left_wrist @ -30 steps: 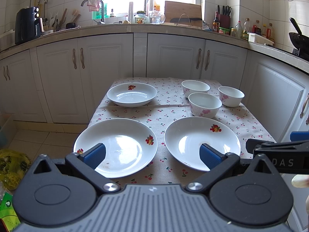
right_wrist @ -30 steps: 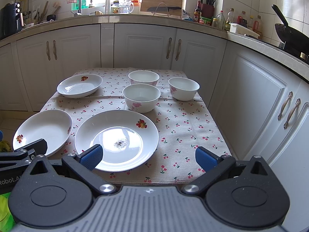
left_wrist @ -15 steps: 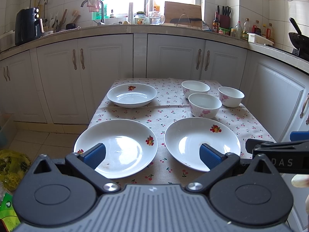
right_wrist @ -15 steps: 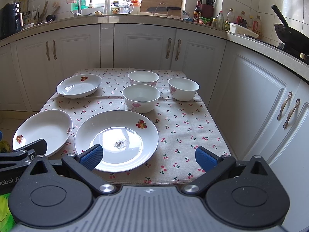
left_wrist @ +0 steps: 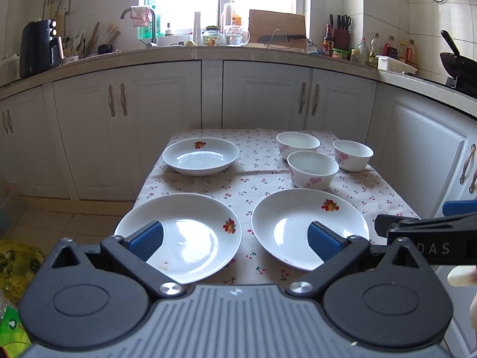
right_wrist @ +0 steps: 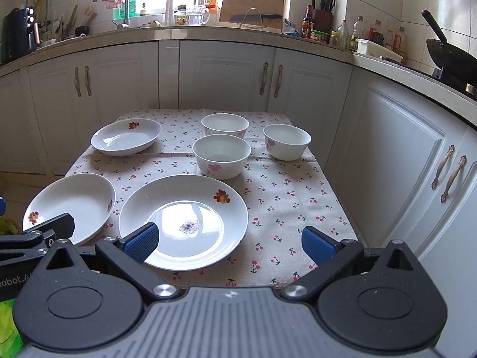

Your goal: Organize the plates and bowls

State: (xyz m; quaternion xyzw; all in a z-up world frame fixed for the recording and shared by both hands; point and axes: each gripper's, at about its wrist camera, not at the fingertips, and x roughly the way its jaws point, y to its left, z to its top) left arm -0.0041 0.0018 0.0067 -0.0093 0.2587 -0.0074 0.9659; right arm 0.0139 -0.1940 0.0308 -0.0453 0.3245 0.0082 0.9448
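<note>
Three white plates with fruit prints lie on a cherry-print tablecloth (left_wrist: 256, 179): near left plate (left_wrist: 190, 232), near right plate (left_wrist: 298, 223), far left plate (left_wrist: 201, 155). Three white bowls with pink flowers (left_wrist: 313, 168) stand close together at the far right. In the right wrist view the near right plate (right_wrist: 190, 208) has dark crumbs in its middle, and the bowls (right_wrist: 222, 155) stand behind it. My left gripper (left_wrist: 235, 240) is open and empty above the table's near edge. My right gripper (right_wrist: 229, 240) is open and empty beside it.
White kitchen cabinets (left_wrist: 167, 119) surround the small table on the far and right sides. The counter holds a black air fryer (left_wrist: 38, 47), bottles, a knife block and a wok (left_wrist: 459, 62). A yellow-green bag (left_wrist: 15, 265) lies on the floor at left.
</note>
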